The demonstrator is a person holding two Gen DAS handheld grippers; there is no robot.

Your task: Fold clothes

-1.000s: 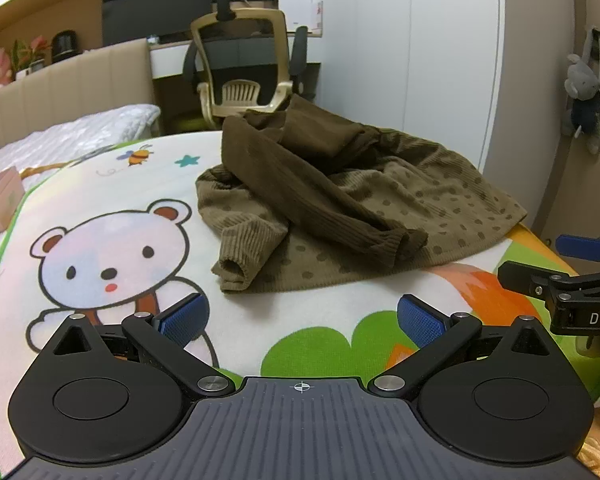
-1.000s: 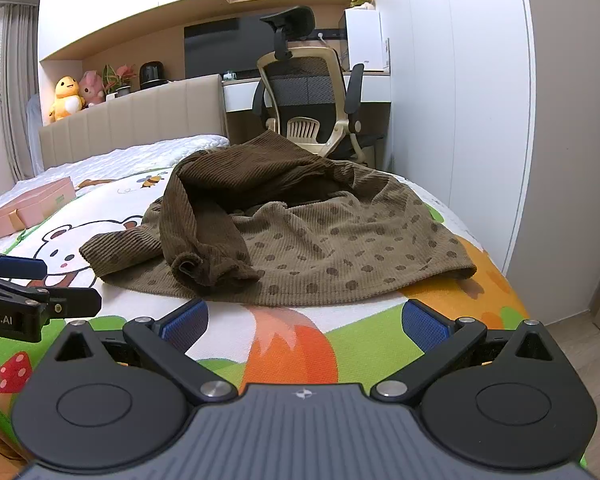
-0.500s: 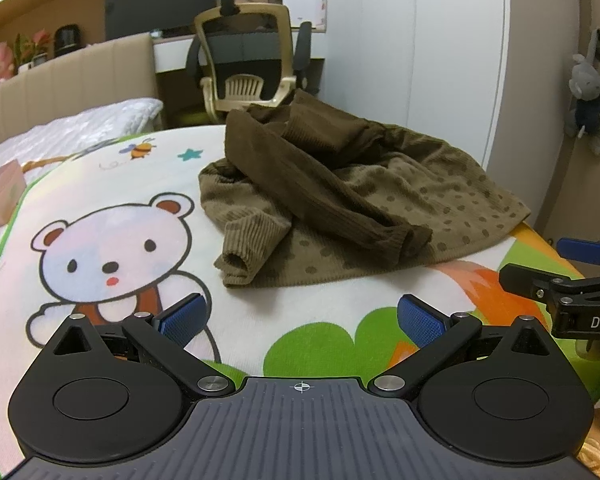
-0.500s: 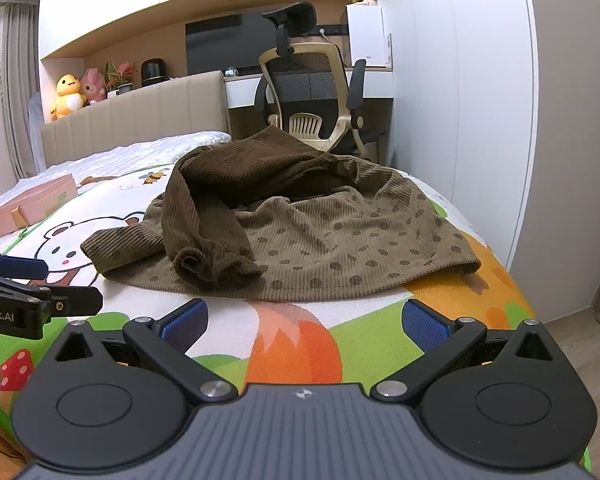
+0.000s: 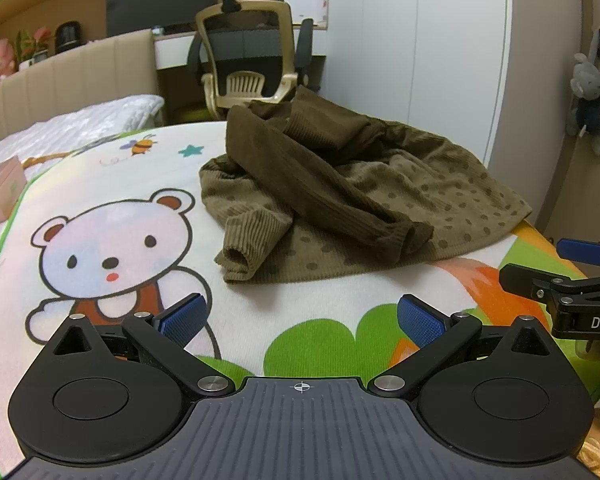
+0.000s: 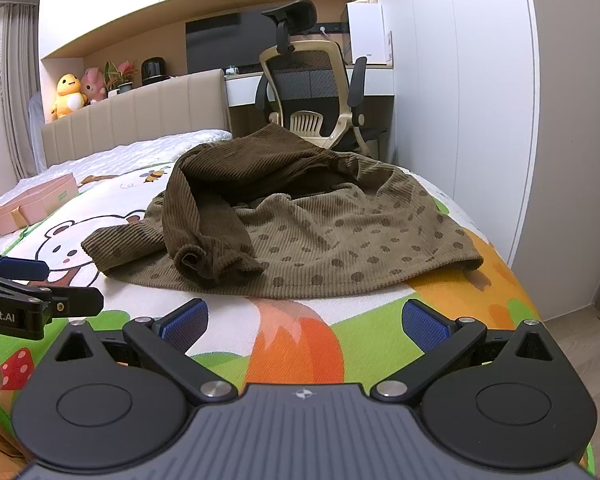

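Note:
A brown ribbed sweater with dark dots lies crumpled on the cartoon-print bed cover; one dark sleeve crosses its front and a lighter cuff points toward me. In the right wrist view the same sweater spreads ahead, hem nearest. My left gripper hovers open over the cover, short of the cuff, holding nothing. My right gripper is also open and empty, short of the hem. Each gripper shows at the other view's edge: the right one, the left one.
An office chair and desk stand beyond the bed's far end. Pink boxes rest on the bed at the left. The bed's right edge drops to the floor beside white wardrobe doors. A plush toy hangs on the wall.
Both grippers have edged slightly closer to the sweater, which looms a little larger. Jaws stayed open and the sweater has not moved.

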